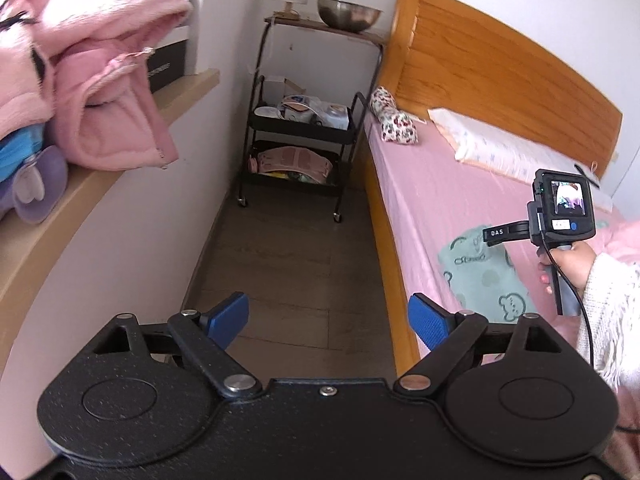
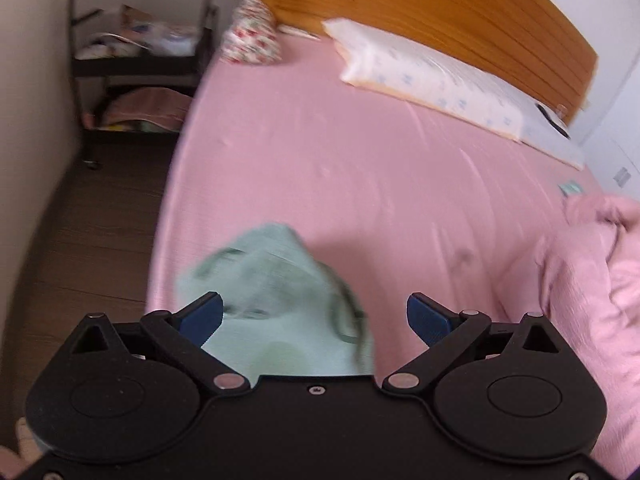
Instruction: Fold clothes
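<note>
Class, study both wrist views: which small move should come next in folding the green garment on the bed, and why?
Probably lower the right hand-held gripper and close it on the green garment. Its jaws stand open over the cloth, which lies bunched on the pink sheet, unheld. The left hand-held gripper is open over the floor, holding nothing.

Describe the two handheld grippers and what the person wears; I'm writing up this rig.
Both are matte black with round hubs, silver pivot pins and blue textured pads. In the left wrist view, the right gripper has a pistol handle, a small lit screen, a blue button, a white "DAS" marking and a black cable. The right hand emerges from a white fringed knit sleeve.
</note>
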